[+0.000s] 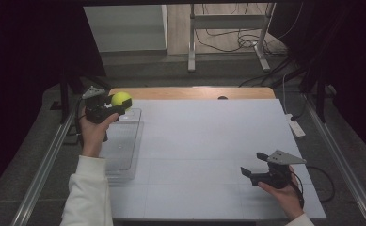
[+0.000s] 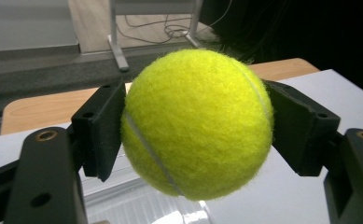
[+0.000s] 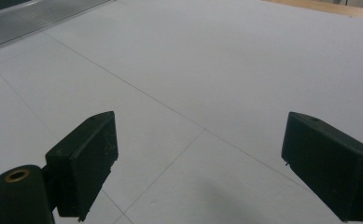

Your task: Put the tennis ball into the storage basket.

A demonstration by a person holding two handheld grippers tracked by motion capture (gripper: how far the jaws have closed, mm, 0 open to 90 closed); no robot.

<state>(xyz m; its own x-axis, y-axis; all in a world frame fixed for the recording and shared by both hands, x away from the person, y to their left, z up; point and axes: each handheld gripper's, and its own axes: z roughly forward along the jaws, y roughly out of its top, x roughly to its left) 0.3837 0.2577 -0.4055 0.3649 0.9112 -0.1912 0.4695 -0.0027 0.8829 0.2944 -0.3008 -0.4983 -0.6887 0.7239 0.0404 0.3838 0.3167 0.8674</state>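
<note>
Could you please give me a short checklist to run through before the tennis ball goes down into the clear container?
1. Grip: the left gripper has its jaws shut on the tennis ball, one pad on each side: ok.
2. Ball position: it is held at the far end of the clear container; whether it is fully over the opening: cannot tell.
3. Container upright on the white table: ok.
4. Container interior free of other things: cannot tell.
5. The right gripper has open jaws with nothing between them, far from the container: ok.
</note>
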